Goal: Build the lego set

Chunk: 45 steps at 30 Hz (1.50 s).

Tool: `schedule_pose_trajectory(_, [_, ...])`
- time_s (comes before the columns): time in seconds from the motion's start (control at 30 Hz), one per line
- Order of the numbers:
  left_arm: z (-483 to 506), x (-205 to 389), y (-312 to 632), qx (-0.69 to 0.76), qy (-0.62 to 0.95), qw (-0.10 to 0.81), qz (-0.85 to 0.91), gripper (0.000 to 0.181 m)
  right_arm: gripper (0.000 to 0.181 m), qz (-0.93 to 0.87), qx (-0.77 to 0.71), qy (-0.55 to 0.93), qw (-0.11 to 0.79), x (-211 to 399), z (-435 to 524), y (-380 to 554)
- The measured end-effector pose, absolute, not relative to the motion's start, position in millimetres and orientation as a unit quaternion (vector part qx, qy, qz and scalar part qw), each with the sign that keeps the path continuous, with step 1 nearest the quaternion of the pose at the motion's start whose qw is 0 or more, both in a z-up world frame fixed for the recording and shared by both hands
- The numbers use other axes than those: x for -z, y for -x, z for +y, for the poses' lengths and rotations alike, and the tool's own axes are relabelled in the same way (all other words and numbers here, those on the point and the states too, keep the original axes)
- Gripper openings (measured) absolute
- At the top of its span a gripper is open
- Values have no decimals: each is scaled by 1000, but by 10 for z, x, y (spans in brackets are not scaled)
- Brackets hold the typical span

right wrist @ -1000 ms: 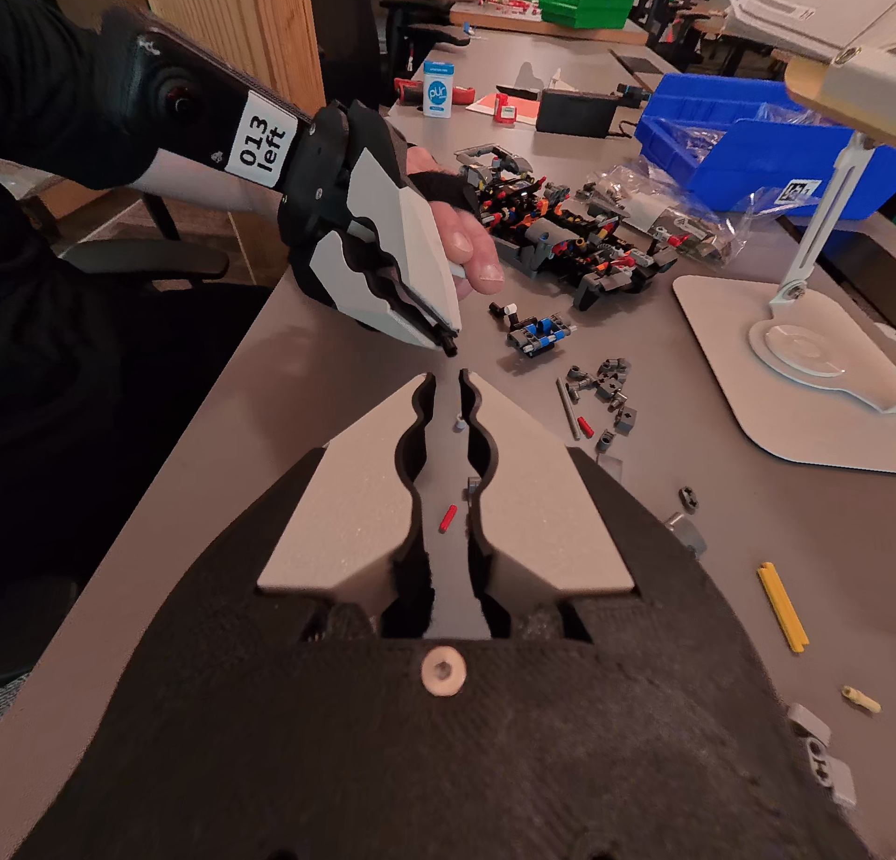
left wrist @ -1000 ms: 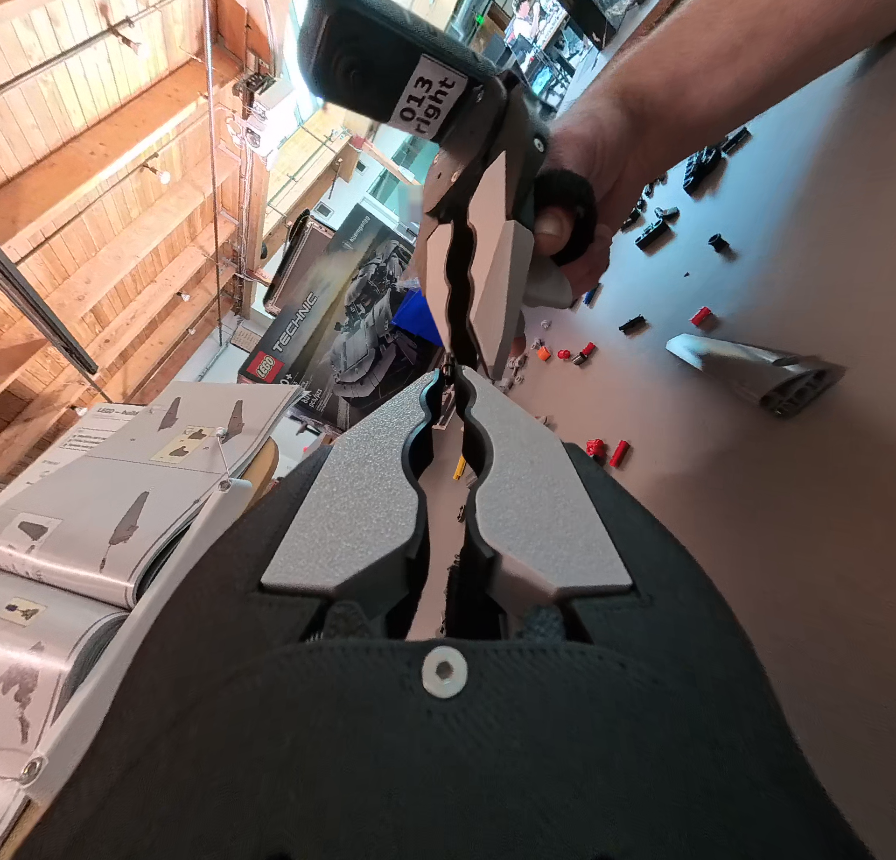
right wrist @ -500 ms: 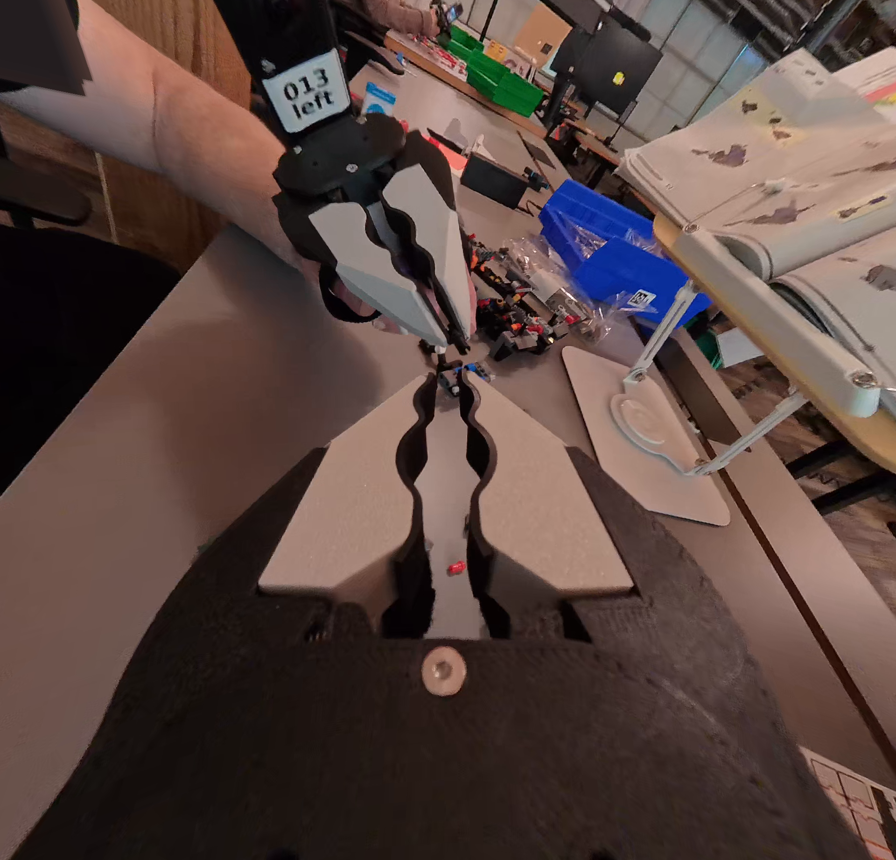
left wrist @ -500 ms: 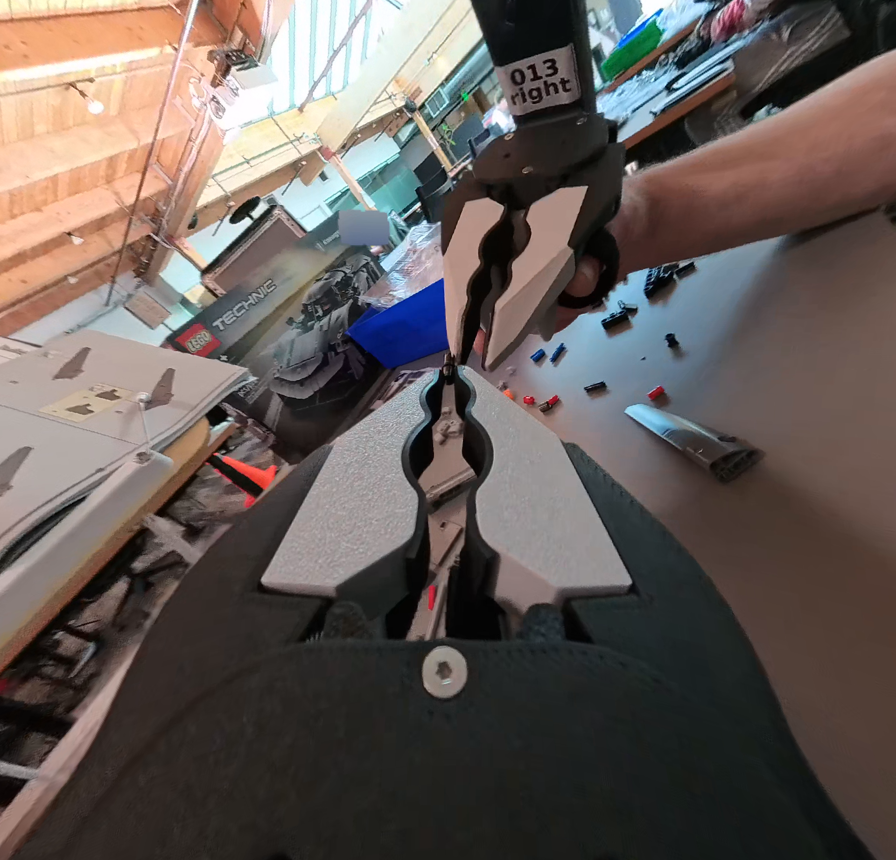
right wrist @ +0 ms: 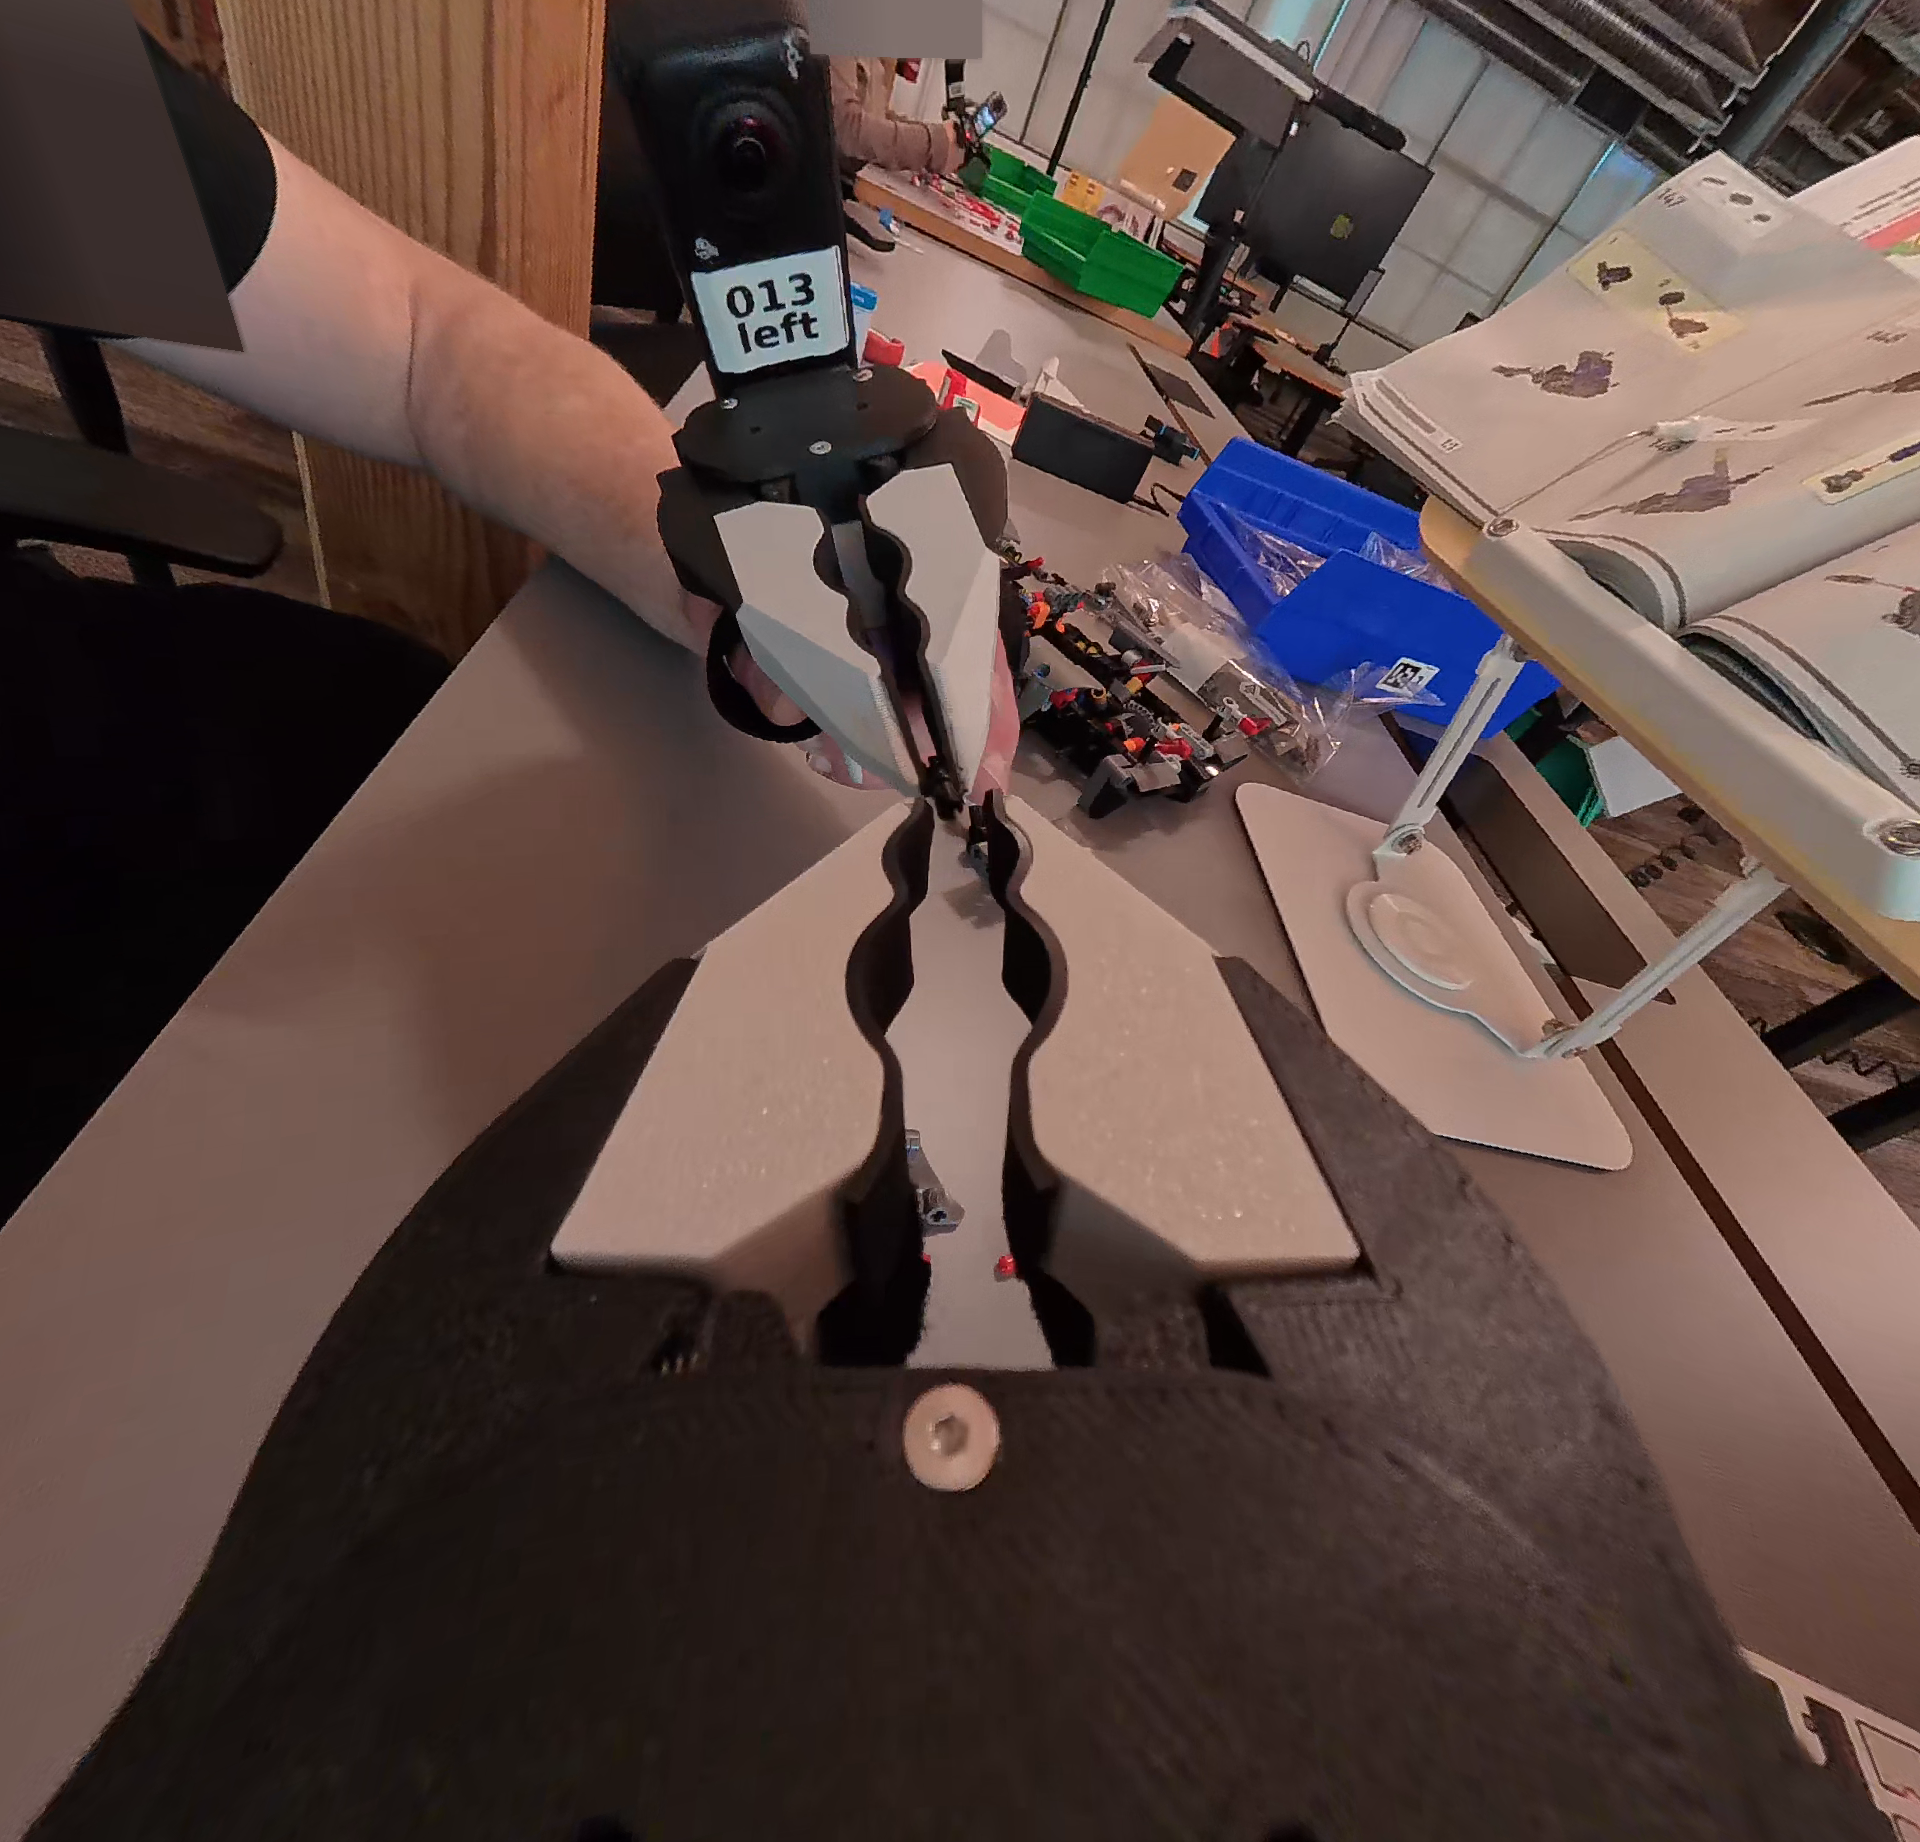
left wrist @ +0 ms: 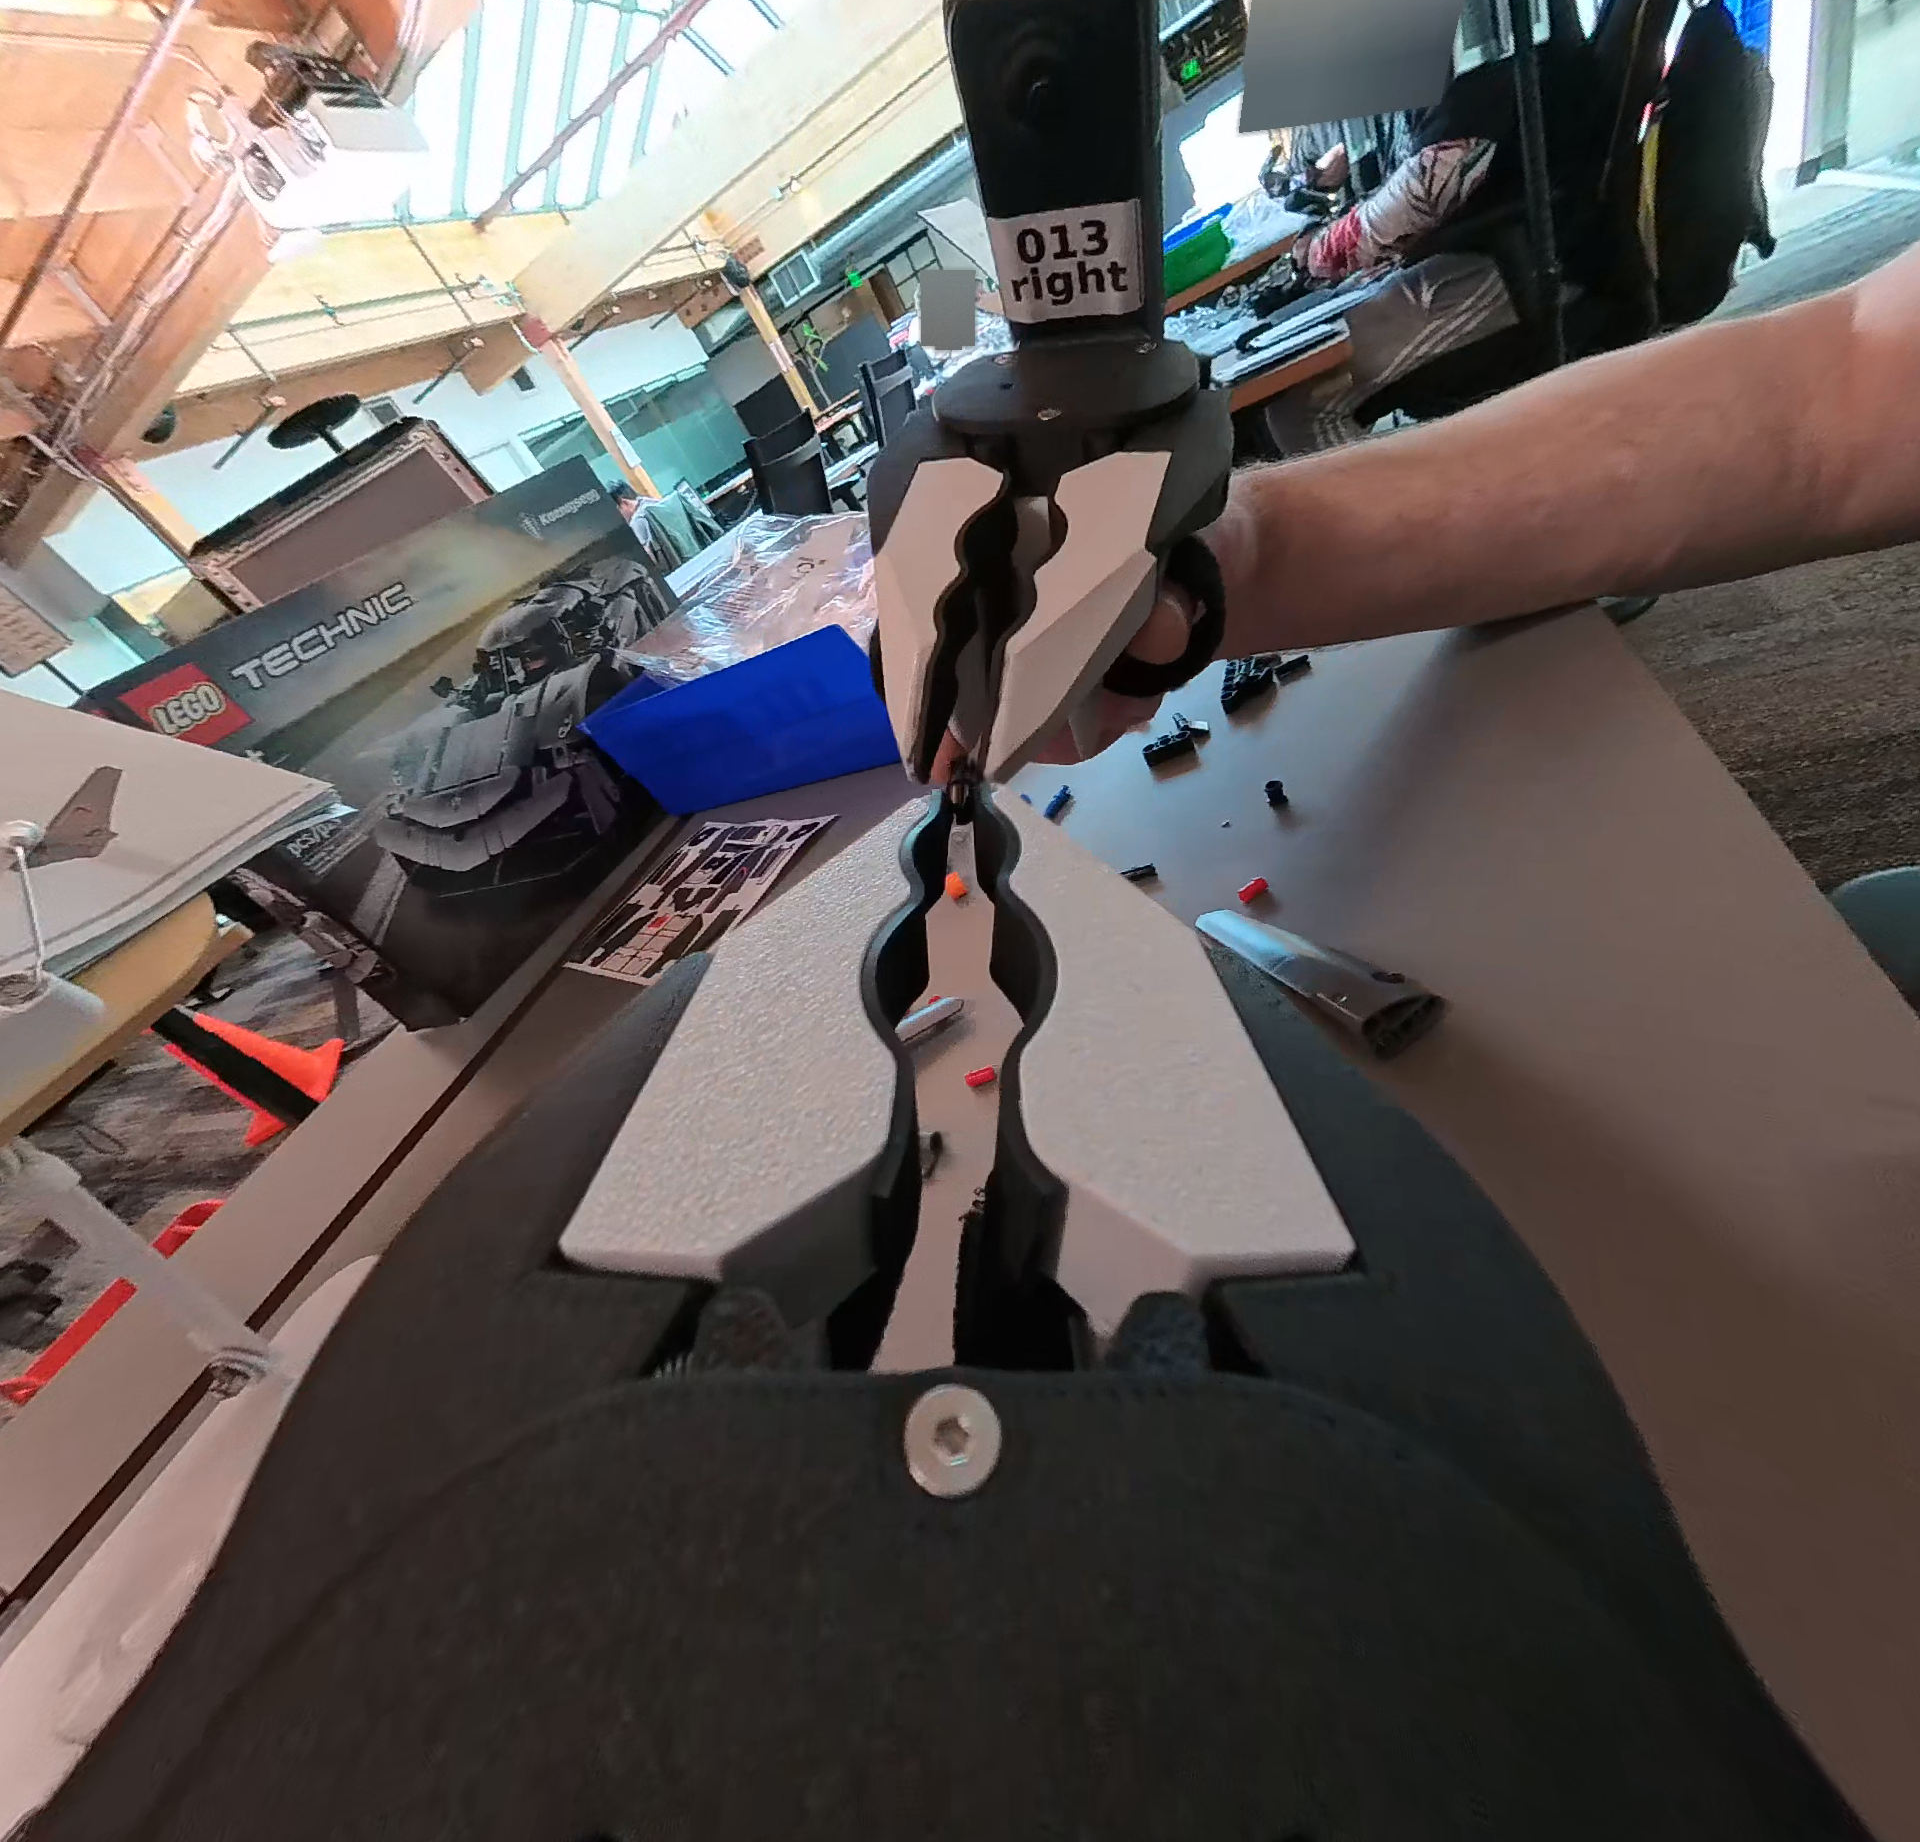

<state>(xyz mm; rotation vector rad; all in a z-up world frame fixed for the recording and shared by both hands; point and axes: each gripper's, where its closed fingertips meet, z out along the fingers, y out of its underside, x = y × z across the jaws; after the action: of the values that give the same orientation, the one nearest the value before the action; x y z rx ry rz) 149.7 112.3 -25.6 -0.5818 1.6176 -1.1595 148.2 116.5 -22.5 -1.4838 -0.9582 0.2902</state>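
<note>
Both grippers have turned since a second ago, so they now face each other almost straight, tip to tip, above the grey table [left wrist: 1558, 1117]; the left view has also levelled and shows the room more upright.

Between the tips sits a small black Lego piece [left wrist: 964, 782]. The left gripper [left wrist: 962, 805] has its jaws nearly together at the tips and it pinches a small dark piece [right wrist: 943, 782], as the right wrist view shows. The right gripper [right wrist: 954, 818] is also almost closed at its tips, with a small dark part [right wrist: 977, 836] against its right finger, but I cannot tell for sure if it really grips it. The two pieces touch or nearly touch; the exact joint is too small to see.

Below the grippers, loose red, orange and black pins [left wrist: 1254, 888] lie on the table, and a grey curved panel [left wrist: 1320, 977] lies to the right. The half-built model [right wrist: 1122, 743] stands just behind the left gripper, beside a clear bag of parts [right wrist: 1226, 649] and a blue bin [right wrist: 1351, 587]. An open instruction book [right wrist: 1662, 421] rests on a white stand [right wrist: 1455, 961]. The set's box [left wrist: 395, 712] and a sticker sheet [left wrist: 696, 888] are at the far edge.
</note>
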Motion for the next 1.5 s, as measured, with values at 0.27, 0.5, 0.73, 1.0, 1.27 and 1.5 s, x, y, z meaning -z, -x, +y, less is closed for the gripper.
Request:
schedule_pose_trajectory(0.27, [1103,260,-1488,489,240,500,673,2,3,-424,-140,644,621,236,1136,-1439])
schedule_pose_trajectory(0.5, [1093,279,-1489,492,239,494,676,2,3,-425,-150,646,616,243,1122,-1429])
schedule_pose_trajectory(0.73, [1124,311,-1528,480,249,500,677,4,2,-425,-137,656,609,265,1144,-1470])
schedule_pose_trajectory(1.0, [1178,497,-1554,444,268,466,717,14,2,-385,-108,670,625,175,1209,-1784])
schedule_pose_trajectory(1.27, [898,1095,-1504,343,224,398,821,9,2,-369,-86,684,623,215,1255,-1980])
schedule_pose_trajectory(1.5, [771,1500,-1494,271,206,367,866,1,2,-379,-75,694,608,323,1290,-1961])
